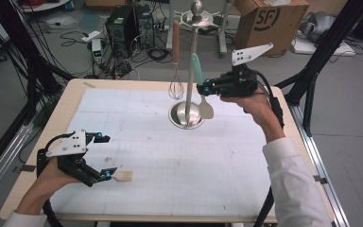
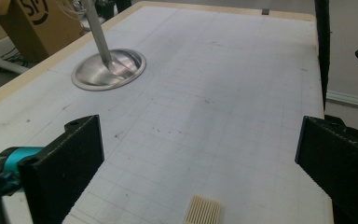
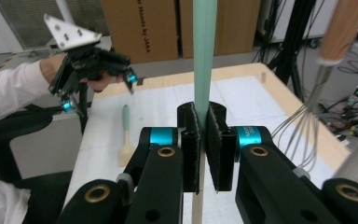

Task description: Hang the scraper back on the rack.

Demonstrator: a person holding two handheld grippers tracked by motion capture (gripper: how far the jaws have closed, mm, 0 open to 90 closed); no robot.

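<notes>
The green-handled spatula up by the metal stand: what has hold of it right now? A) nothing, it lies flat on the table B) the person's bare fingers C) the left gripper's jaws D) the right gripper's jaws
D: the right gripper has its two black jaws shut on the green-handled spatula, holding it upright beside the metal stand.

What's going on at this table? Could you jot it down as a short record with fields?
Surface: white gridded mat on a wooden table
Stand: steel utensil stand with a round base
Hanging: whisk with a wooden handle
Right gripper: fingers shut on the green handle of a spatula, beside the stand's pole
Left gripper: fingers open, low over the mat
On the mat: second spatula, lying flat by the left gripper
</notes>
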